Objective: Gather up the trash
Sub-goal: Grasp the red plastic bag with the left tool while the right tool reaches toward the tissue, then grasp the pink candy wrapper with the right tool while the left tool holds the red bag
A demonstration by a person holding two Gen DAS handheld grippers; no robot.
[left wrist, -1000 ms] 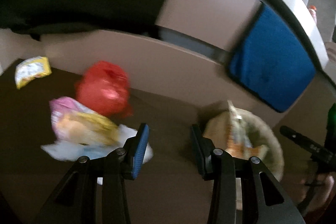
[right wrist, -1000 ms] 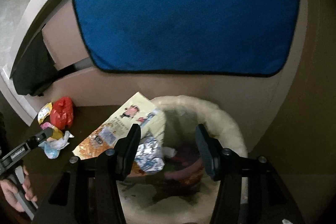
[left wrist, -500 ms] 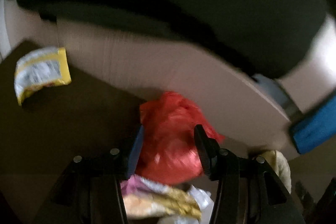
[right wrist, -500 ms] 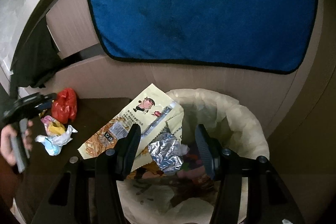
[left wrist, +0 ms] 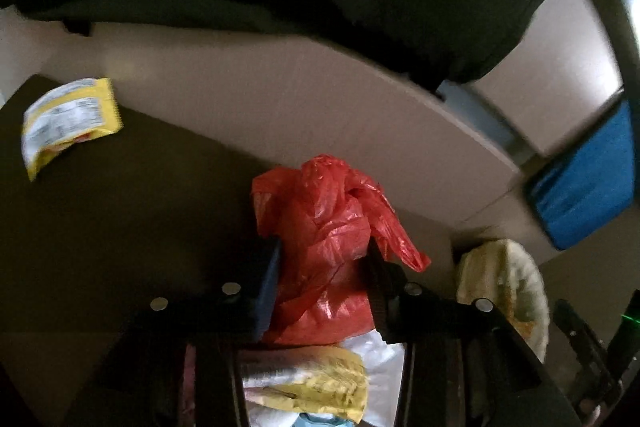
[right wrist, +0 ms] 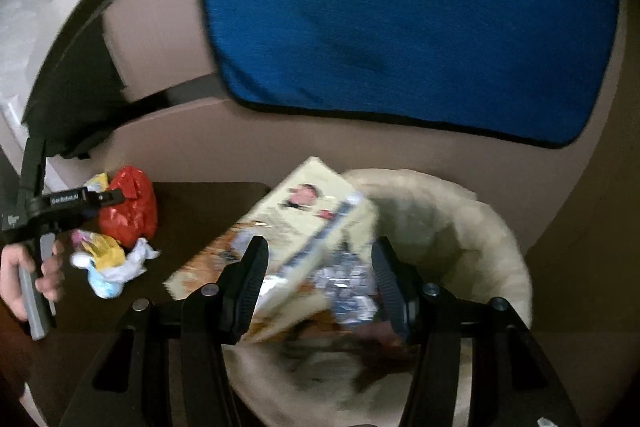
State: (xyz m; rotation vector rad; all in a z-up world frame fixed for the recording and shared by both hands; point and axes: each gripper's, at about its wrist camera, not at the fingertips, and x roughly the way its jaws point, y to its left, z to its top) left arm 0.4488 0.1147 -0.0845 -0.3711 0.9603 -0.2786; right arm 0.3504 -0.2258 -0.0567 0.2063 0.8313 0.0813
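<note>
The left gripper (left wrist: 322, 271) stands open, its fingers either side of a crumpled red plastic bag (left wrist: 328, 247) on the dark table (left wrist: 120, 211). The right gripper (right wrist: 318, 283), open and holding nothing, hovers over a cream-lined bin (right wrist: 480, 227) containing a large printed snack packet (right wrist: 304, 215) and crumpled foil (right wrist: 348, 287)

A home, likely a kitchen corner; beige wooden cabinet fronts (right wrist: 280, 147) with a blue terry towel (right wrist: 400, 19) hanging at twelve o'clock; a cream-lined round waste bin (right wrist: 480, 227) on the dark floor (left wrist: 100, 207).
</note>
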